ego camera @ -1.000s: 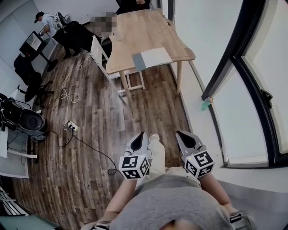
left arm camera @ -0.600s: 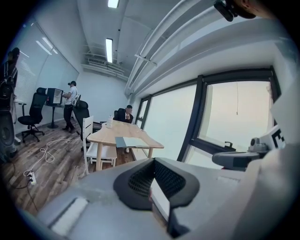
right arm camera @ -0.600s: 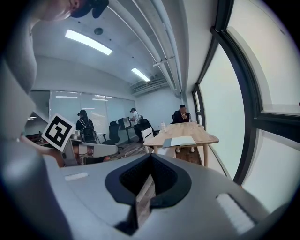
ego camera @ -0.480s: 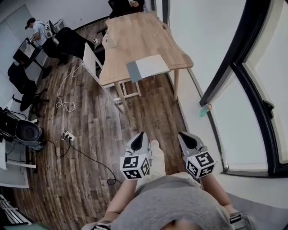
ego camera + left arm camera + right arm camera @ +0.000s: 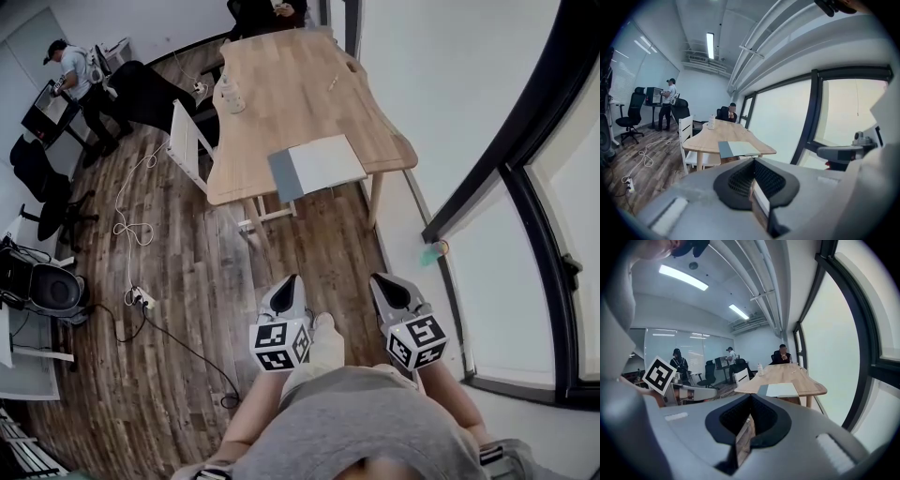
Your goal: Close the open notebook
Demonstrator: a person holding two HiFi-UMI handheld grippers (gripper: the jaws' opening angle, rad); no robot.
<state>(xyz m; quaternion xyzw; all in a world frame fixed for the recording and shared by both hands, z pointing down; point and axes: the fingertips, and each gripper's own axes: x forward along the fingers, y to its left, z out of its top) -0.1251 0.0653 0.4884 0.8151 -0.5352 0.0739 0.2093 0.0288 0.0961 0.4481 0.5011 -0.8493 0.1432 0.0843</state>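
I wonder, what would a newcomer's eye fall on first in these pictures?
The open notebook lies at the near end of the wooden table. Next, the left gripper and right gripper, both shut and empty, low in the head view, well short of the table.

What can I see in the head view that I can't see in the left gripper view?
Only the head view shows the wearer's own grey shirt, seen from above, and the floor directly below.

Only the left gripper view shows the ceiling light, because it looks level across the room.

Both show the wooden table, the open notebook near its corner, and the white chair beside it.
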